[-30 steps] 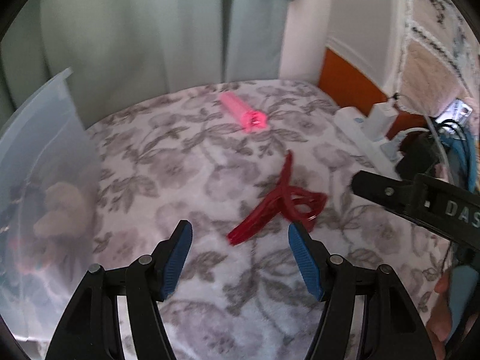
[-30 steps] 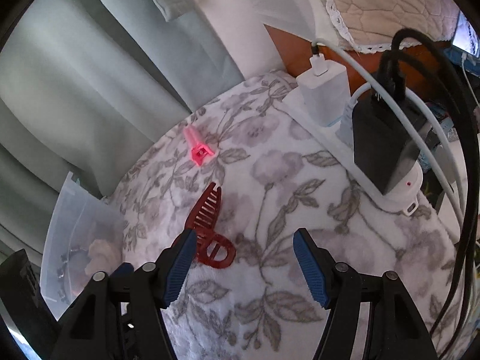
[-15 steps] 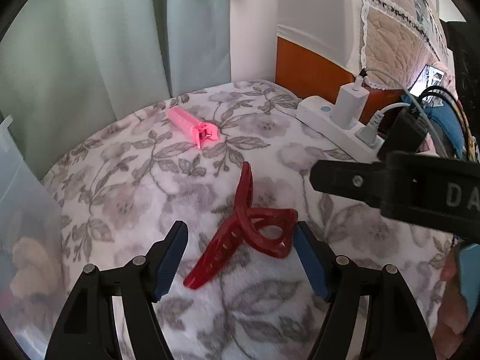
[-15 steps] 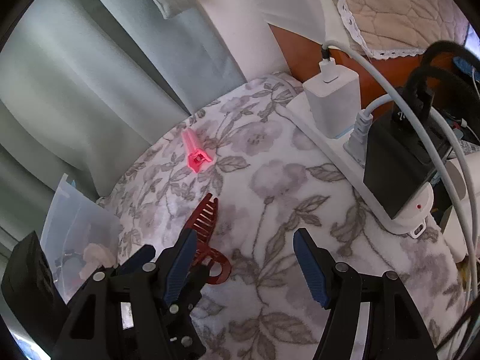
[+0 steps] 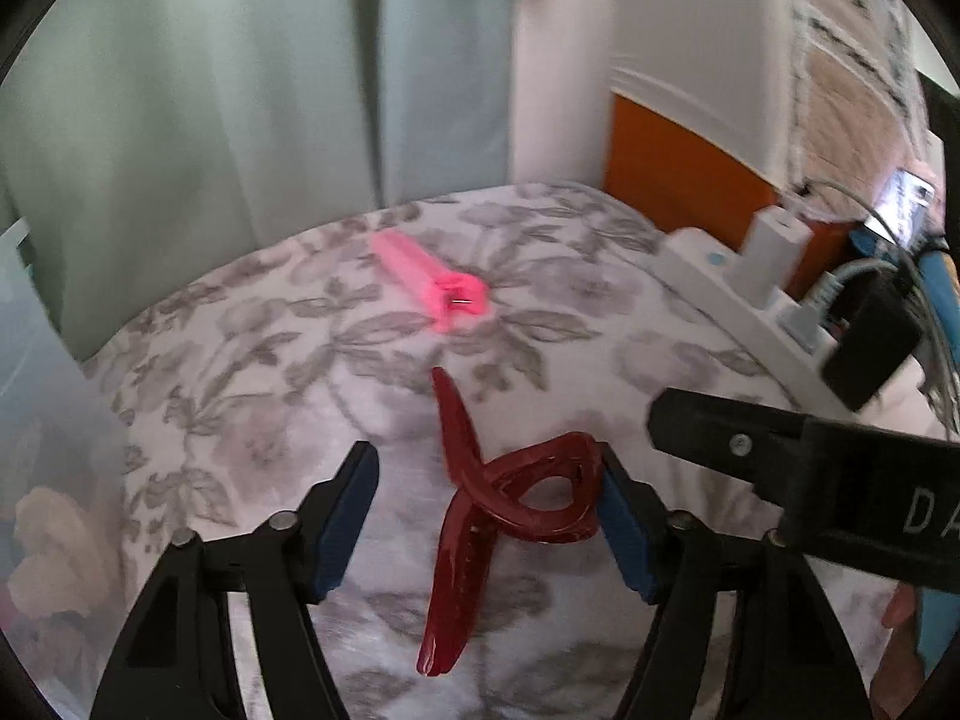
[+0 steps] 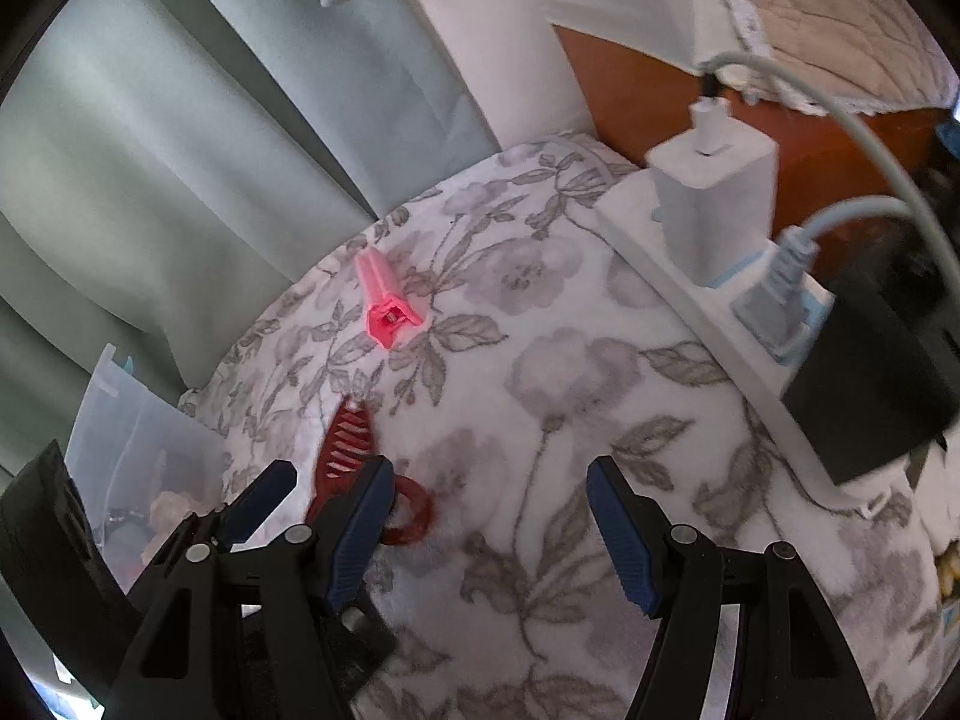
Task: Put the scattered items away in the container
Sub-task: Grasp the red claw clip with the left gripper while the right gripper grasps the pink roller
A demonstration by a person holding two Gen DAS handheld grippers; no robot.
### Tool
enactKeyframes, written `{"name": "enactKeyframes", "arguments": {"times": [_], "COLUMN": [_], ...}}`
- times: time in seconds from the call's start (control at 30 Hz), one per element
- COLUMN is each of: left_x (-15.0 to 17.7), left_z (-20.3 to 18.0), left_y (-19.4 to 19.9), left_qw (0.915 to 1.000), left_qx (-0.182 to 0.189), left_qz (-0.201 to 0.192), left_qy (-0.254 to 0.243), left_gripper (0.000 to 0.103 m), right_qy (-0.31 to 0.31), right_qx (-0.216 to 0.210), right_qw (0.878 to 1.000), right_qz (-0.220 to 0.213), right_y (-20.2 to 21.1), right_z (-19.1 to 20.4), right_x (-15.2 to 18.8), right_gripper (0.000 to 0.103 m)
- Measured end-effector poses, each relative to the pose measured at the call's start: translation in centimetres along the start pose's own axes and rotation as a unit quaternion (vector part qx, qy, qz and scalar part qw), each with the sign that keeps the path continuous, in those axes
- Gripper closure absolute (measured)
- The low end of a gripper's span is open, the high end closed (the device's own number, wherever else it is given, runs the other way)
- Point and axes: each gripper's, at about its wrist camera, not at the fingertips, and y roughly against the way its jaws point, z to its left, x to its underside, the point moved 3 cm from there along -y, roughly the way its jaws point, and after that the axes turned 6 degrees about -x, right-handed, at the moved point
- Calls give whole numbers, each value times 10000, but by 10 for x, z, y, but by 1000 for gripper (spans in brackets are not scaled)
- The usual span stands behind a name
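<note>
One dark red hair claw clip point(image 5: 516, 498) lay on the floral blanket point(image 5: 240, 372) between the closing but unclenched left hand-held gripper point(image 5: 486, 516); judged light, rigid, slippery, best pinched across its looped handles.

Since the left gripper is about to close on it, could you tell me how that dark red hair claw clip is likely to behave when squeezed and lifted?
The red claw clip looks like glossy hard plastic, so probably stiff, light and somewhat slippery. Its curved looped handles may twist between the left gripper pads, which have just been closing around it. Lying on the soft floral blanket, it should not roll.
</note>
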Motion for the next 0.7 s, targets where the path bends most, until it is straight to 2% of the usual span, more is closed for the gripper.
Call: {"name": "enactKeyframes", "arguments": {"times": [0.17,0.27,0.37,0.47,0.6,0.7], "left_x": [-3,-5,-5,-5,7,12], "left_z": [20,35,53,69,79,76], "left_y": [-4,-9,-12,-17,-36,-38], "left_qw": [9989,9967,9928,9870,9772,9777], "left_qx": [-238,-478,-418,-538,-76,-105], "left_qz": [8,48,90,185,728,714], "left_qy": [392,655,1120,1504,1995,1973], "left_gripper": [50,51,51,50,49,48], "right_qy": [189,424,666,884,1180,1328], "right_qx": [-16,-16,13,-44,-99,39], "right_qw": [9998,9991,9977,9958,9925,9909], "right_qz": [39,70,136,222,298,235], "right_y": [-17,-29,-47,-65,-88,-99], "right_z": [11,21,31,40,51,56], "right_x": [-12,-21,-30,-36,-45,-52], "right_gripper": [32,32,32,32,32,33]}}
